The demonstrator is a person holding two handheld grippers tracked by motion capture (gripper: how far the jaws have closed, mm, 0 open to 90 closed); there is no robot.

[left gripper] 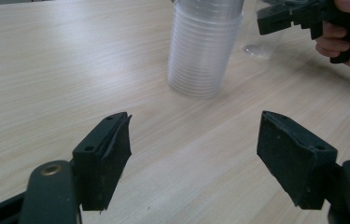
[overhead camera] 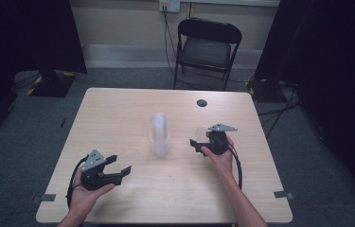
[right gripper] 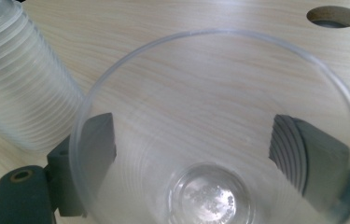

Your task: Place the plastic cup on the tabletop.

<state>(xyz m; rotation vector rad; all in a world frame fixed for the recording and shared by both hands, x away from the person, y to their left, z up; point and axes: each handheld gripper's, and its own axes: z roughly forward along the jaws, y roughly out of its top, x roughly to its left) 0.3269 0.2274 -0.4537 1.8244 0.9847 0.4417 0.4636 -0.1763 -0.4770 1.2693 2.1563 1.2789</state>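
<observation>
Flanking a ribbed clear-plastic cup stack [overhead camera: 159,135]: left gripper [overhead camera: 118,165] agape, right gripper [overhead camera: 198,145] around a smooth cup [right gripper: 219,135].

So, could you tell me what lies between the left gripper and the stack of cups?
Nothing: in the left gripper view, only bare table runs from the open left gripper to the stack of cups.

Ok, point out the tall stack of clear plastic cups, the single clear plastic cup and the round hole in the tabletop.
Tall stack of clear plastic cups [overhead camera: 160,135], high view, mid-stack.
Single clear plastic cup [right gripper: 210,196], right gripper view, its base.
Round hole in the tabletop [overhead camera: 202,102], high view, its centre.
</observation>
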